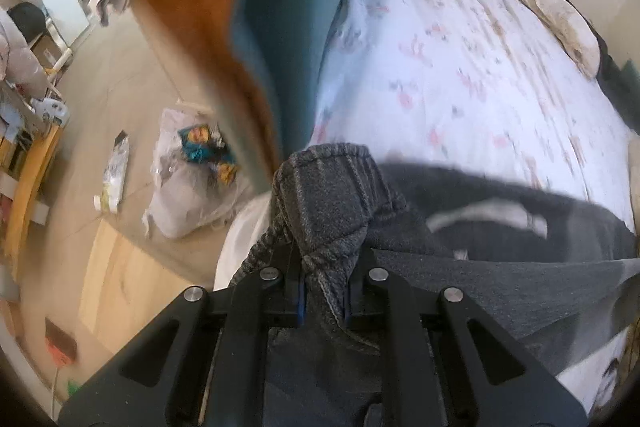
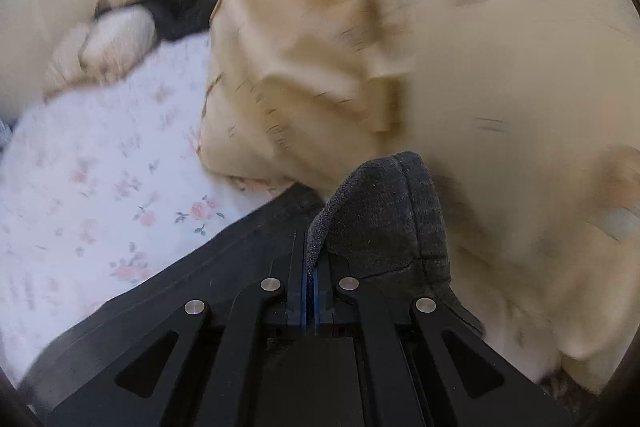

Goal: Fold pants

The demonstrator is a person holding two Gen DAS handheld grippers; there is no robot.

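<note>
Floral bedsheet (image 1: 460, 67) below, cream quilt (image 2: 320, 47) bunched at its far side. My left gripper (image 1: 324, 291) is nearly closed, pinching the ribbed waistband of the grey pants (image 1: 332, 195). My right gripper (image 2: 311, 279) is clamped tight on a thin grey fold of them; cloth between stretches over the sheet.

A lived-in bedroom at home: a bed (image 1: 460, 75) under a floral sheet fills the 1 to 3 o'clock side, a cream pillow (image 1: 548, 11) at 2 o'clock, and a plastic bag (image 1: 188, 187) on the tiled floor (image 1: 120, 87) at 9 o'clock.
</note>
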